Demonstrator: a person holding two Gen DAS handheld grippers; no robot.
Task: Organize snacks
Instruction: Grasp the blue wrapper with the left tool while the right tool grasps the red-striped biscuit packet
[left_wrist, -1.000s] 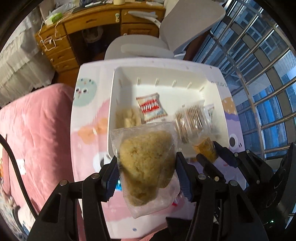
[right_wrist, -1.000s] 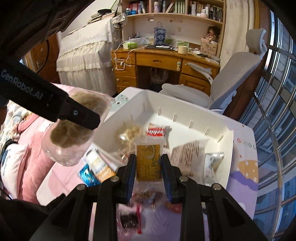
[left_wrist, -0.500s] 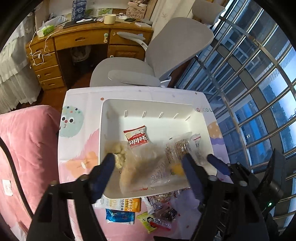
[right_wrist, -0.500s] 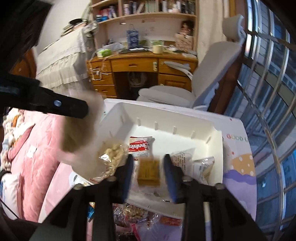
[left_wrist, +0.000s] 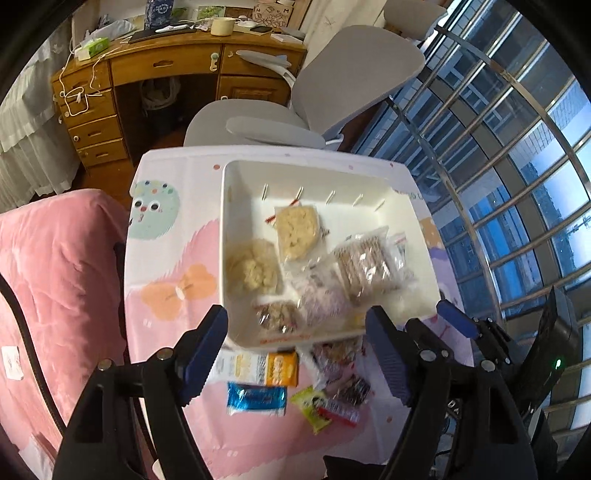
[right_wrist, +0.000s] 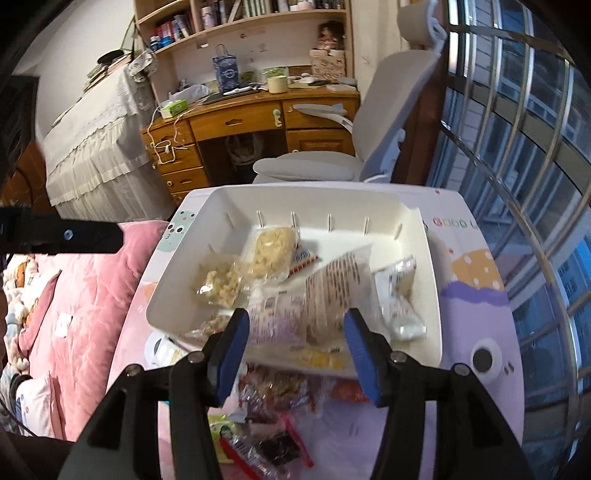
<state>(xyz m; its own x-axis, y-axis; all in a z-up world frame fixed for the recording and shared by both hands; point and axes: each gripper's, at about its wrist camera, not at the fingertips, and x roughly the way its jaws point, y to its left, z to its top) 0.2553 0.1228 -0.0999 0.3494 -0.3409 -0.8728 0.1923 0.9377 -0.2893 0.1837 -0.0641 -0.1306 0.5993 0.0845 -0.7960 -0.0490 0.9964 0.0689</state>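
Note:
A white bin (left_wrist: 226, 236) stands on the cartoon-print table (left_wrist: 166, 258). In it lie two clear bags of pale puffed snack (left_wrist: 297, 230) (left_wrist: 253, 267), a cracker pack (left_wrist: 369, 264) and other packets. A yellow packet (right_wrist: 321, 358) rests against its near wall. My left gripper (left_wrist: 297, 350) hovers open over the bin's near edge with nothing between its pads. My right gripper (right_wrist: 297, 343) hangs above the bin's near wall; its jaws are opening and hold nothing. Loose packets lie on the table in front of the bin: an orange-and-white one (left_wrist: 258, 369), a blue one (left_wrist: 256, 398), a green one (left_wrist: 314, 406).
A grey office chair (left_wrist: 332, 92) stands behind the table, with a wooden desk (left_wrist: 166, 66) beyond it. Pink bedding (left_wrist: 55, 277) borders the table on the left. A barred window (left_wrist: 517, 184) runs along the right.
The left gripper let go of the puffed-snack bag, which now lies in the bin, and drew back. The right gripper opened and dropped the yellow packet at the bin's near wall.

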